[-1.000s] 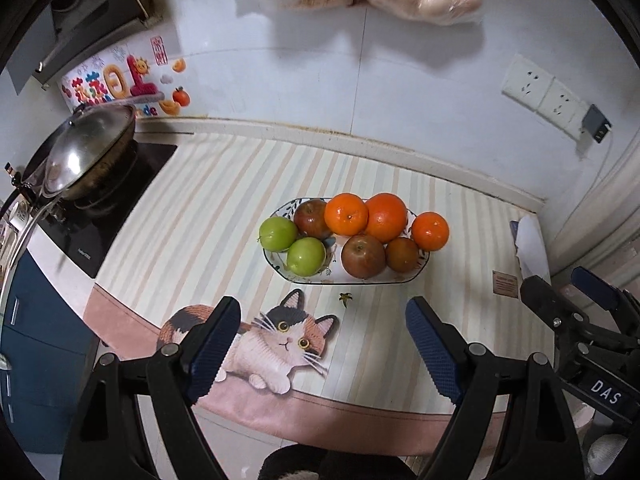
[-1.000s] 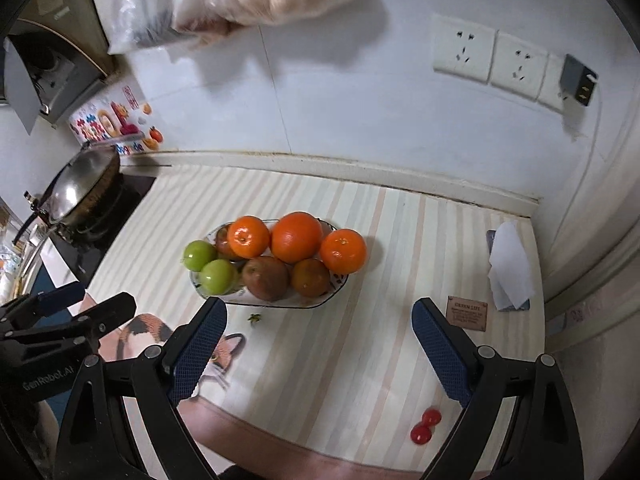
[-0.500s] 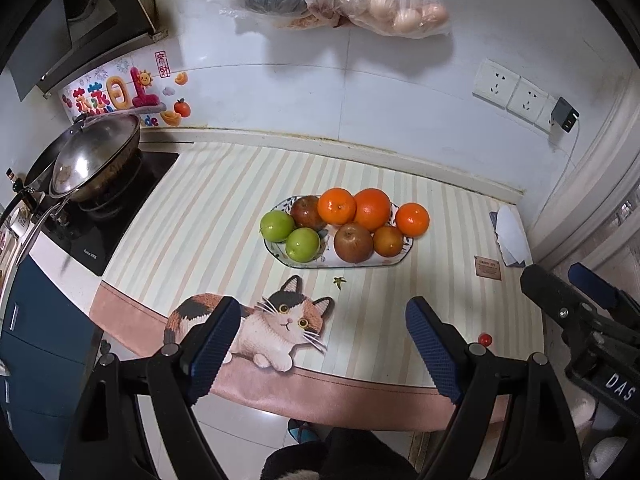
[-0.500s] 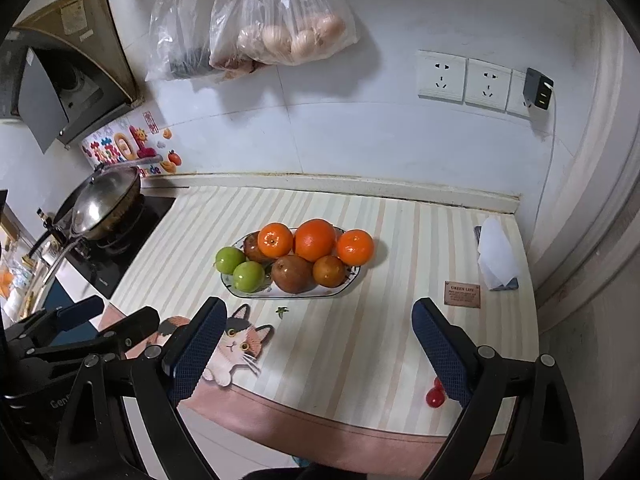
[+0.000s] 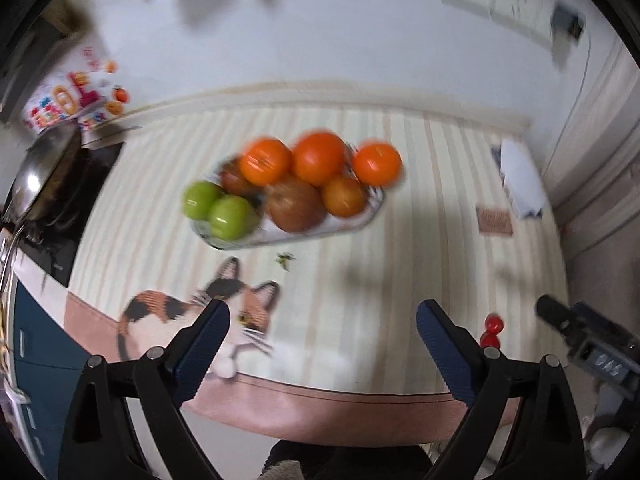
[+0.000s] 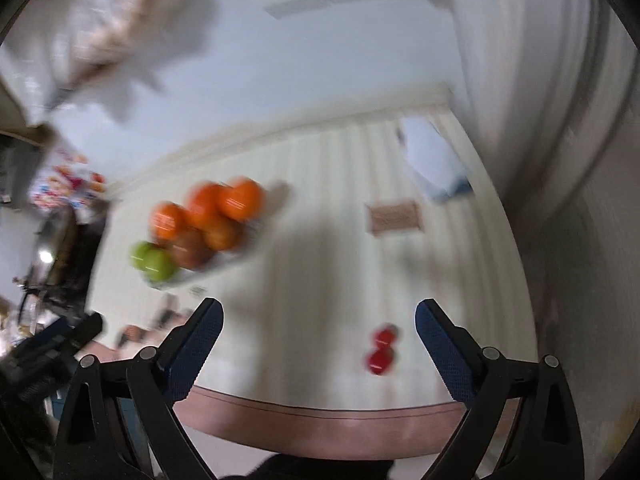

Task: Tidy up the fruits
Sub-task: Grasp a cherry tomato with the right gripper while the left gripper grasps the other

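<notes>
A glass plate (image 5: 362,222) on the striped counter holds oranges (image 5: 318,158), two green apples (image 5: 232,216) and brownish fruits (image 5: 294,204); it shows blurred in the right wrist view (image 6: 240,256). Two small red tomatoes (image 5: 493,330) lie near the counter's front right edge, also in the right wrist view (image 6: 382,350). My left gripper (image 5: 322,338) is open and empty above the front edge. My right gripper (image 6: 318,338) is open and empty, the tomatoes just inside its right finger.
A wok (image 5: 40,176) sits on the stove at the left. A brown card (image 5: 494,220) and white cloth (image 5: 520,184) lie at the right by the wall. Bags hang on the back wall (image 6: 108,40). A cat picture (image 5: 224,312) marks the mat's front.
Both views are now motion-blurred. Both grippers have swung right and closer to the counter; the red tomatoes have come further into view. Jaws stay open.
</notes>
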Demonstrator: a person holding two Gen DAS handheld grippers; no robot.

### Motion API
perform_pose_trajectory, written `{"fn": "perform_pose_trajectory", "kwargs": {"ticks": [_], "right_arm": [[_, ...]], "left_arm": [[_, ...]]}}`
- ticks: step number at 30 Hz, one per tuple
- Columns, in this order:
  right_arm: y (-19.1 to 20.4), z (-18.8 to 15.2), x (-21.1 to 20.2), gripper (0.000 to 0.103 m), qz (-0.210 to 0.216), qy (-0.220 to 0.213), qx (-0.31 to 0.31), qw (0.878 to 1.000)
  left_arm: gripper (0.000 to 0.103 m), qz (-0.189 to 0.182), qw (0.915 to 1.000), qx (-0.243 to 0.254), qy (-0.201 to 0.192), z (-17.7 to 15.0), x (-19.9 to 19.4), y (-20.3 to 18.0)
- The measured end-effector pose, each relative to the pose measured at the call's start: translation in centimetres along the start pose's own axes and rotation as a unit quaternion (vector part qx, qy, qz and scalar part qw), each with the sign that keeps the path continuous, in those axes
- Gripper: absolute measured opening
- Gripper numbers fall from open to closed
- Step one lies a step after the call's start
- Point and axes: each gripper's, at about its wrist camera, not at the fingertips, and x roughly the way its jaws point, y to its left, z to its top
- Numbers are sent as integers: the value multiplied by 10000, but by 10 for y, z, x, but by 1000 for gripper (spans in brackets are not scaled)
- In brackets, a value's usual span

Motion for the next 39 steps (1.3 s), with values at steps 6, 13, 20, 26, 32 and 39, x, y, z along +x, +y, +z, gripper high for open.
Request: {"fn": "perform_pose_trajectory", "kwargs": {"ticks": [6,13,20,26,32,39], "right_arm": [[-49,-25,86,72,45,933,416,9948],[-50,-50,119,41,-69,1086,139,9940],[-64,-53,105,31,-8,909,277,9955],[-101,-48,87,31,-247,697,546,9958],[-131,-46,85,31,-434,634,771,9941],[-146,-49,81,31,-496,580,987,9922]], "left_arm": [[96,25,9965,443,704,-4,59,-47],[96,2,9910,735,1123,-12,89,-76],[95,-463,9846,1049,1318,-15,99,-106],[83,-1001,9681,1697,1546,-29,113,-163],[61,-1235,9538,2025,1846,-43,132,-202],[55,-1232,9497,2325,1699,-45,131,-224]]}}
